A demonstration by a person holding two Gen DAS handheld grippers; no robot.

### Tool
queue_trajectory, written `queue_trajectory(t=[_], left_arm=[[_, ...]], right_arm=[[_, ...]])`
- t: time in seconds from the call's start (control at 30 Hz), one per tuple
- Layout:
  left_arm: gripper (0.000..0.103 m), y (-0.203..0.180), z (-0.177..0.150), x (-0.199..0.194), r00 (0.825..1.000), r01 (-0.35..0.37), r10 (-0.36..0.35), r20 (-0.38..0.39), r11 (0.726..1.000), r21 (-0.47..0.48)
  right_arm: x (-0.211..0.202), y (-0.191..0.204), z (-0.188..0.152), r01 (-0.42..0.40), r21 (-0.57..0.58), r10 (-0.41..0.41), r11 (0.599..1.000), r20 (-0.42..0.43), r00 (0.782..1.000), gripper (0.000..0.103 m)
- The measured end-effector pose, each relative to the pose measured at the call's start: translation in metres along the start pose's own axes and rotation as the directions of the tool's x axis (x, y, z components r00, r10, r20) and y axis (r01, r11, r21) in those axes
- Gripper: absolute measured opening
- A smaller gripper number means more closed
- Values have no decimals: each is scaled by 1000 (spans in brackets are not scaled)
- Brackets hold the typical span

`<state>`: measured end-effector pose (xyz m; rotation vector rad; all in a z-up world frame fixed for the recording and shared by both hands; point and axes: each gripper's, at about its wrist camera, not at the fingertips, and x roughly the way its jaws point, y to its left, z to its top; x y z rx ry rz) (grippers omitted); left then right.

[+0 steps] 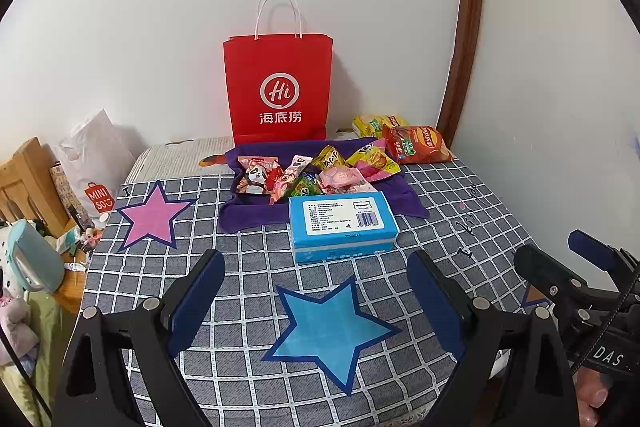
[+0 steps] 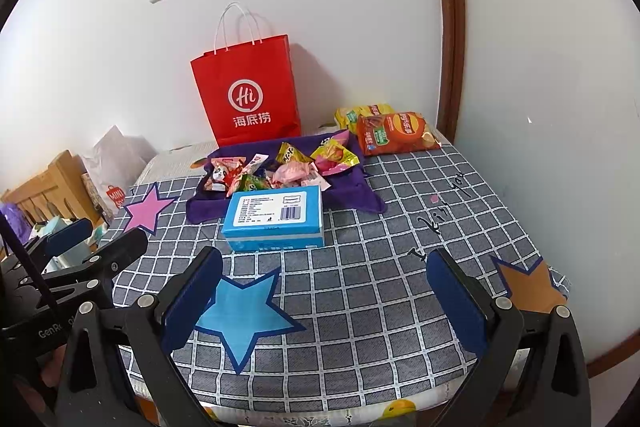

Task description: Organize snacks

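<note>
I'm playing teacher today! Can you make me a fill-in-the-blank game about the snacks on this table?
1. The small snack packets lie on a ____ cloth.
2. The paper bag against the wall is ____.
3. The blue box sits between the snacks and the ____ star.
4. Both the left gripper and the right gripper are ____.

Missing words: purple; red; blue; open
</note>
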<state>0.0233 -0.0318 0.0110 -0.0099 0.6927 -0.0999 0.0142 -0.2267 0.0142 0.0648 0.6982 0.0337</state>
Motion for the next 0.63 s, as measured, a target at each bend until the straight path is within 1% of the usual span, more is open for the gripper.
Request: queue_trajectory(t=[0.37, 0.63], left_arm=[[92, 1, 1, -2, 1000, -5, 5, 1, 1000, -7], [92, 4, 1, 4, 1000, -16, 15, -18, 1000, -22]], right_arm=[[-4, 3, 0, -8, -3, 8, 1000, 11, 1000, 101], [-1, 4, -3, -16, -6, 16, 1000, 5, 1000, 101]])
